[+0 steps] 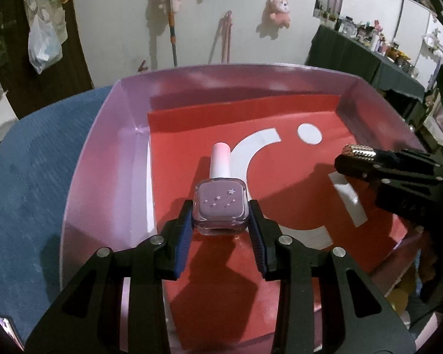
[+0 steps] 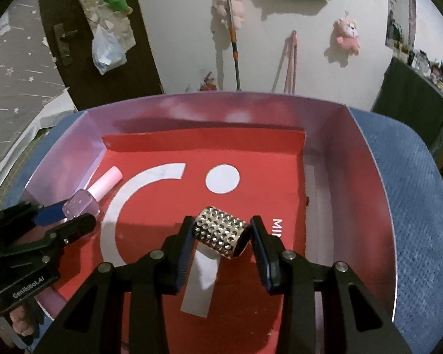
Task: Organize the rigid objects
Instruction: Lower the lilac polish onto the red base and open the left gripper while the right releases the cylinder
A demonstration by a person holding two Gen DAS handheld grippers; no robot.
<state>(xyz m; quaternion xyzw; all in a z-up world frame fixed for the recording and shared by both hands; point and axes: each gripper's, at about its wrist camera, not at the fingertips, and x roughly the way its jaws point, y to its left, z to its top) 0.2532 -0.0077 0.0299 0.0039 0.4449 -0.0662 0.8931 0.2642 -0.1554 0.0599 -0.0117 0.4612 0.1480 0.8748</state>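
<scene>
My left gripper [image 1: 220, 210] is shut on a lilac nail polish bottle [image 1: 220, 206] with a pale pink cap, held just over the left part of the box floor. The same bottle [image 2: 82, 203] and left gripper [image 2: 73, 216] show at the left of the right wrist view. My right gripper [image 2: 221, 230] is shut on a studded gold cylinder [image 2: 220, 231], tilted, above the middle right of the floor. In the left wrist view that cylinder [image 1: 358, 151] and right gripper [image 1: 354, 159] reach in from the right. Both hang inside a pink-walled box [image 1: 103, 153] with a red floor.
The box [image 2: 363, 159] lies on a blue cloth [image 1: 29, 177] that also shows on its right [image 2: 413, 191]. A dark door and a white wall with hung plush toys and a mop stand behind. A cluttered dark table [image 1: 369, 56] is at the far right.
</scene>
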